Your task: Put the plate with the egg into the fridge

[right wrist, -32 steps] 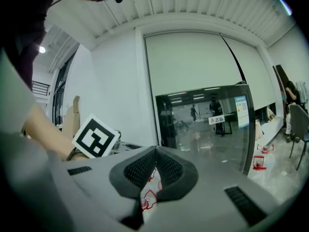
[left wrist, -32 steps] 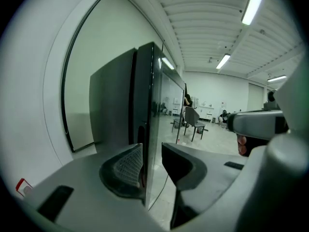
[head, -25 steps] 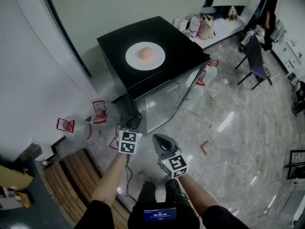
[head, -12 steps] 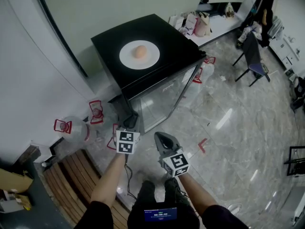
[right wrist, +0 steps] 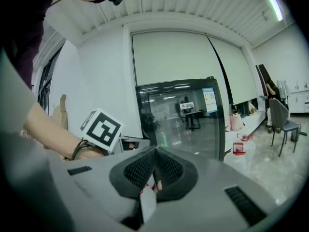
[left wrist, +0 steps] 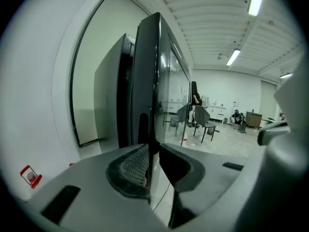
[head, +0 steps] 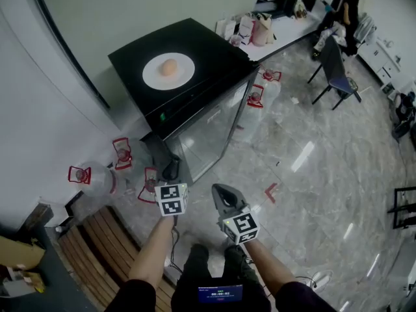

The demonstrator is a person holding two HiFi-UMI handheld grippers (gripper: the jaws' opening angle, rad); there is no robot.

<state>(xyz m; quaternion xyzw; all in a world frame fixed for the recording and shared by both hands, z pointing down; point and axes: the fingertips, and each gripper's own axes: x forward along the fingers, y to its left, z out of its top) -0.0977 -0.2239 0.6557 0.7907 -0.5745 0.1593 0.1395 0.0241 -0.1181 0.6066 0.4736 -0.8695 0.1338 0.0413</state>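
Observation:
A white plate with a brown egg on it rests on the black top of a small glass-door fridge. The door looks closed. Both grippers hang low over the floor in front of the fridge, well short of the plate. My left gripper is shut and empty; its jaws point at the fridge's front edge. My right gripper is shut too, nothing between its pads. It faces the glass door, with the left gripper's marker cube beside it.
Clear water jugs with red handles stand on the floor by the wall and right of the fridge. A slatted wooden bench lies at my left. Bags and a chair are farther back. Red tape marks the marble floor.
The fridge with the plate has slid left and a little up in the head view. Both grippers stay shut, low in front of me; the left cube sits slightly lower in the picture.

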